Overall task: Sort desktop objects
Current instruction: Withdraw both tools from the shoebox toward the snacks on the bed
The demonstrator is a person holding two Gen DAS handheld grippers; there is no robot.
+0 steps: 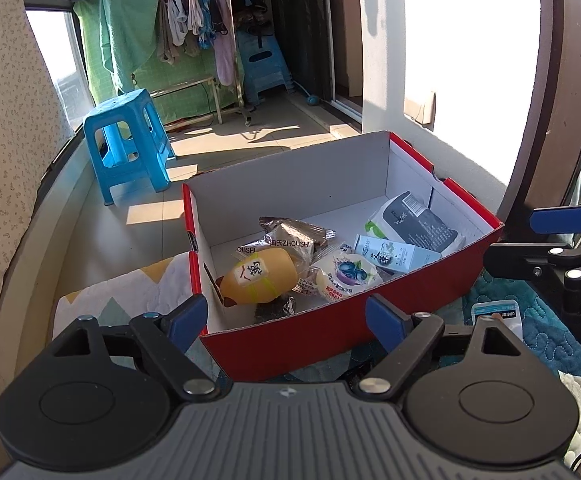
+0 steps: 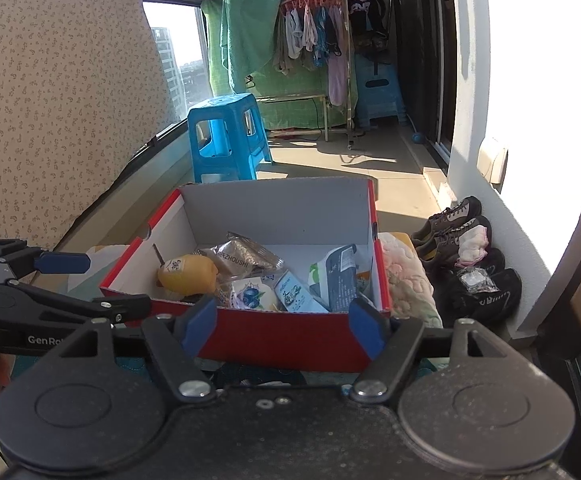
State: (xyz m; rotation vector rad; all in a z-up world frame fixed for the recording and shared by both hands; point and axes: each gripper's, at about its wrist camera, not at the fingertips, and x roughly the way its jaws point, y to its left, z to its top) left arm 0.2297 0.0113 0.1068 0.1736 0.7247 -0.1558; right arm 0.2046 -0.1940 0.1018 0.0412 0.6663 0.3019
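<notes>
Left gripper (image 1: 286, 320) and right gripper (image 2: 282, 326), jaws spread and empty, before the red box's (image 1: 330, 340) near wall. Inside: yellow bottle (image 1: 260, 276), packets, partly overlapping, perhaps snacks. Beyond, blue stool (image 1: 126, 144) on open floor.

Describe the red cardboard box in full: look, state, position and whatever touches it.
The red cardboard box is an open, lidless carton, red outside and white inside, with a notched rim. It sits upright on a teal quilted cloth, with a pale padded blanket against its right side. Inside lie a yellow bottle, silvery snack packets, a blueberry-print pack, a small light-blue carton and a dark tissue pack. Neither gripper touches it.
</notes>
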